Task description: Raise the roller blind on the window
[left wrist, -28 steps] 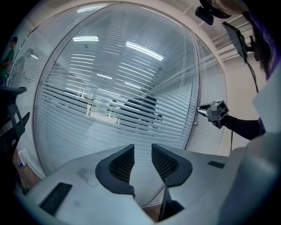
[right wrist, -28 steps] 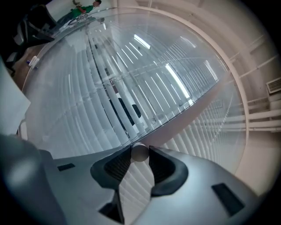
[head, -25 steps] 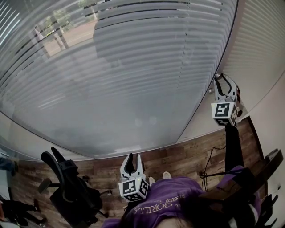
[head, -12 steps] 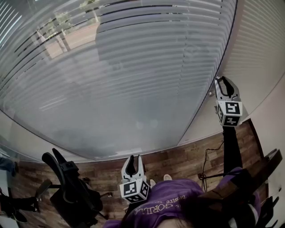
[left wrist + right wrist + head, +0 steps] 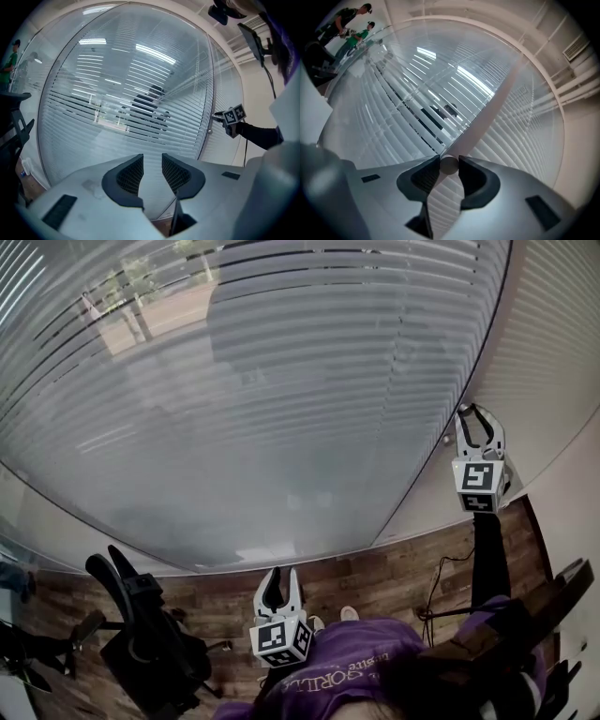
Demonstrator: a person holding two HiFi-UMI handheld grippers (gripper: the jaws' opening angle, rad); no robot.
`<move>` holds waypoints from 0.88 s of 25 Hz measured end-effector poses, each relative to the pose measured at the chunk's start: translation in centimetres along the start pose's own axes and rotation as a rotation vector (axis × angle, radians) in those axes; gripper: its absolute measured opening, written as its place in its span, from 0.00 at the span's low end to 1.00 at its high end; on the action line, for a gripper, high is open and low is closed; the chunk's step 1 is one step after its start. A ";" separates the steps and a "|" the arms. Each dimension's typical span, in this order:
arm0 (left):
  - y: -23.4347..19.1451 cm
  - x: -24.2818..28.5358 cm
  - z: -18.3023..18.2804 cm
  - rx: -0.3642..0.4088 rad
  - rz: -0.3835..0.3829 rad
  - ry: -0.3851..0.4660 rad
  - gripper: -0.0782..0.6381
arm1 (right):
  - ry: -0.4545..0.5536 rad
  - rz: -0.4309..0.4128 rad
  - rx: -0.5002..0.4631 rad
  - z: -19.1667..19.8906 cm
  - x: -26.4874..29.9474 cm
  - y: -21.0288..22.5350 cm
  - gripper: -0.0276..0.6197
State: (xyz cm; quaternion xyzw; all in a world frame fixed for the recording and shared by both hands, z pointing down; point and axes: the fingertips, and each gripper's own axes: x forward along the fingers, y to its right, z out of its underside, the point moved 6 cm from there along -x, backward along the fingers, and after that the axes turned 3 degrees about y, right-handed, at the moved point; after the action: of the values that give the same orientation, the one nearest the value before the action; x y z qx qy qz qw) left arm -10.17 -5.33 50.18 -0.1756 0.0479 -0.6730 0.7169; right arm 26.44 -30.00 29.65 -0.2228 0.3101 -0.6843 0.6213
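Evidently the right gripper [image 5: 476, 413] is the one placed to act. It is up at the pale frame post [image 5: 487, 117] on the window's right edge, and its jaws sit narrowly on either side of a small round knob [image 5: 449, 165]. The knob is seen end-on, with its axis pointing back along the jaws. The slatted blind [image 5: 281, 381] hangs lowered across the whole pane and spreads leftward from that post. The left gripper [image 5: 278, 577] hangs low by the person's chest, well apart from the post, with a narrow gap between its jaws and nothing in it. Working the knob looks like the right gripper's job.
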 end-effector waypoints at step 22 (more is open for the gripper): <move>0.1 0.1 0.0 0.011 0.011 -0.004 0.28 | 0.079 -0.056 0.544 1.5 0.2 0.7 0.23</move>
State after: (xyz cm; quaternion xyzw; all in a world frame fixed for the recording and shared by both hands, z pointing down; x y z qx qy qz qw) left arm -10.11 -5.47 50.15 -0.1726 0.0439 -0.6688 0.7218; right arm 27.97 -30.44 30.22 -0.0293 0.1327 -0.7676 0.6264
